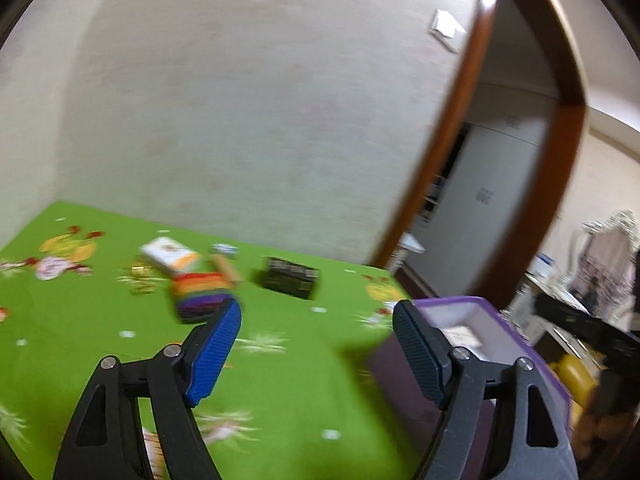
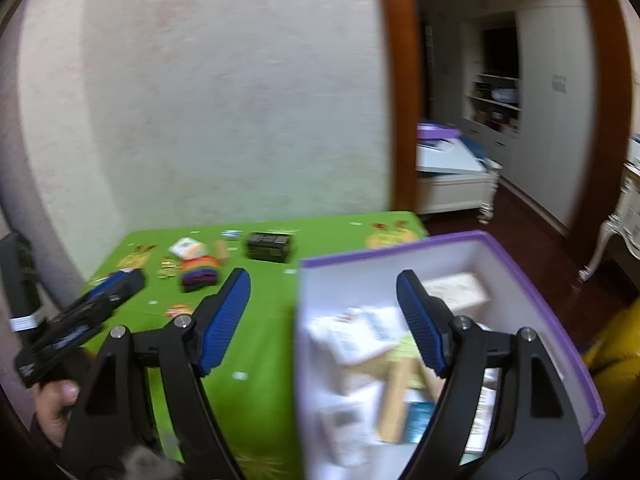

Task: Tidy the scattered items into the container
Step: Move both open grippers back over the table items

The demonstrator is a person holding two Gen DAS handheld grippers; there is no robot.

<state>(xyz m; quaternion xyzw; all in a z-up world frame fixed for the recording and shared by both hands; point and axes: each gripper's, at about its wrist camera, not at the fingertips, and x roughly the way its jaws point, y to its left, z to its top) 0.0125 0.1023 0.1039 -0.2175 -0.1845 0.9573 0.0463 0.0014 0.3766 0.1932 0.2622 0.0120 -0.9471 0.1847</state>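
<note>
Grippers both angled down: left gripper [image 1: 318,322] gaping, empty, over green cloth [image 1: 280,360]; right gripper [image 2: 324,300] gaping, empty, straddling purple box [image 2: 560,320] rim (blurred). Rainbow block [image 1: 202,290] on cloth, long axis unclear.

One purple box [image 2: 540,264], one black box [image 2: 269,246], one rainbow block [image 2: 200,272]

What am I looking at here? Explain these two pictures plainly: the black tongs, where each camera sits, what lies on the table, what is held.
No robot: a person holds two hand grippers, each with a camera looking along its blue-padded fingers. One picture looks from the left gripper, the other from the right gripper; both are open and hold nothing. On the green tablecloth lie a rainbow-striped item, a black box and a white-and-orange packet. The purple box already holds several packets.
</note>
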